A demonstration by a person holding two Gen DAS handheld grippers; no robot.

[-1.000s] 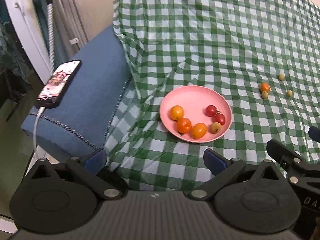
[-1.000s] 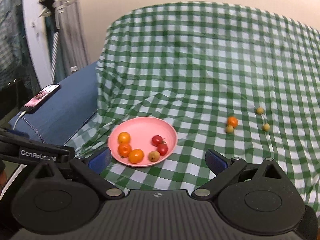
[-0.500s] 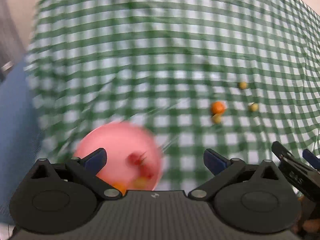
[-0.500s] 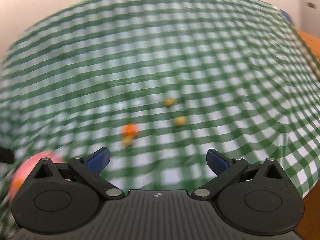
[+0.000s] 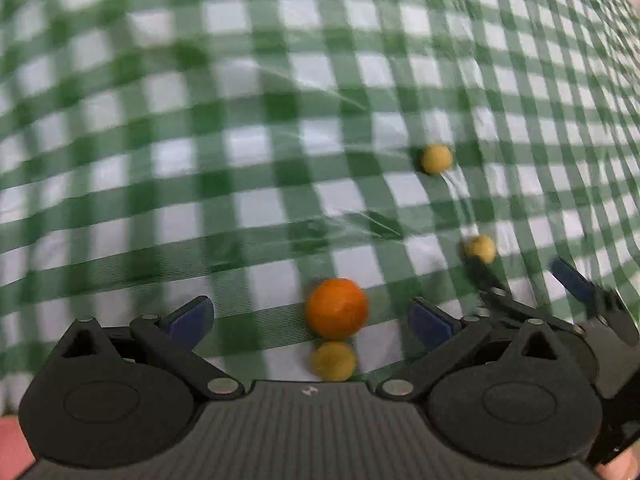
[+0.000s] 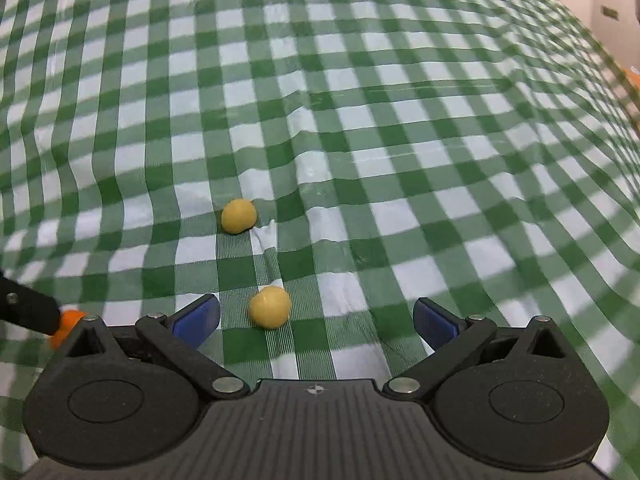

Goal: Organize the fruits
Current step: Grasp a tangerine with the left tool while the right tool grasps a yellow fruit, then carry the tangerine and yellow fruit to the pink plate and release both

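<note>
From my left wrist camera I see the left gripper (image 5: pixel 310 316) spread wide and empty over the green checked tablecloth (image 5: pixel 240 120), an orange fruit (image 5: pixel 337 309) between its fingers touching a small yellow fruit (image 5: pixel 333 361) just nearer me, and a sliver of pink plate (image 5: pixel 12 448) at the lower left whose contents I cannot see. My right wrist camera misses that small one but shows the right gripper (image 6: pixel 316 318), likewise wide and empty, around the nearer yellow fruit (image 6: pixel 269 306), a farther yellow fruit (image 6: pixel 239 216) beyond.
</note>
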